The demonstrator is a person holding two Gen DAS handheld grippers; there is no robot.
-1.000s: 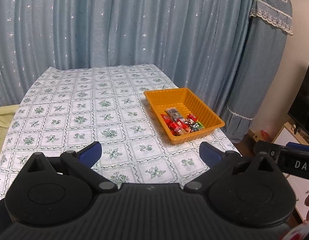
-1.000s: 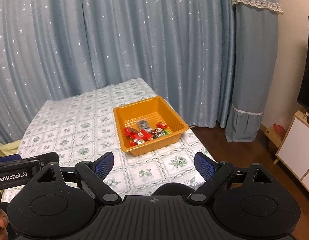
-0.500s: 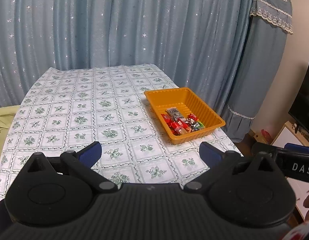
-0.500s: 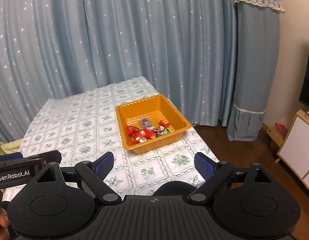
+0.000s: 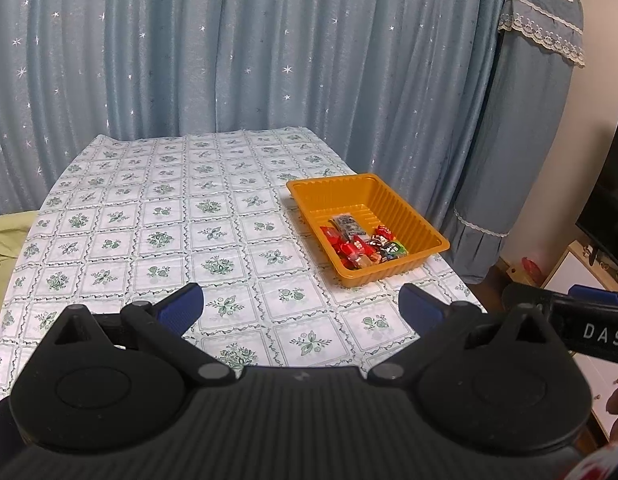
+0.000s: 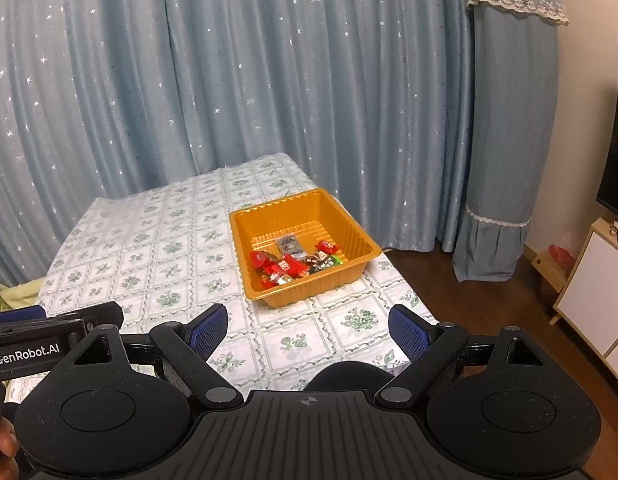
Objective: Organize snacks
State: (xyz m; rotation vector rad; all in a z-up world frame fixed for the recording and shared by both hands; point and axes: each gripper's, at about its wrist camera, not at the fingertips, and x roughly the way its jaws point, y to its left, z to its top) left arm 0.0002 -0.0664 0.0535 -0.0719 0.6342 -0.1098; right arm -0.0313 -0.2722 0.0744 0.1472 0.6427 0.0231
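Both claws, left (image 5: 301,308) and right (image 6: 308,328), gape empty; clumsy reach could shove tray (image 6: 351,278) off worktop (image 5: 149,240) edge.

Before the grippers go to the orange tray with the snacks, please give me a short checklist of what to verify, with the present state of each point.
1. Left gripper open and holding nothing: ok.
2. Right gripper open and holding nothing: ok.
3. Orange tray flat on the tablecloth, fully on the table: ok, though it sits near the right edge.
4. Snacks all inside the tray, none loose on the cloth: ok.
5. Path from both grippers to the tray free of obstacles: ok.
6. Kind and number of snacks in the pile: cannot tell, the wrappers overlap and are too small.
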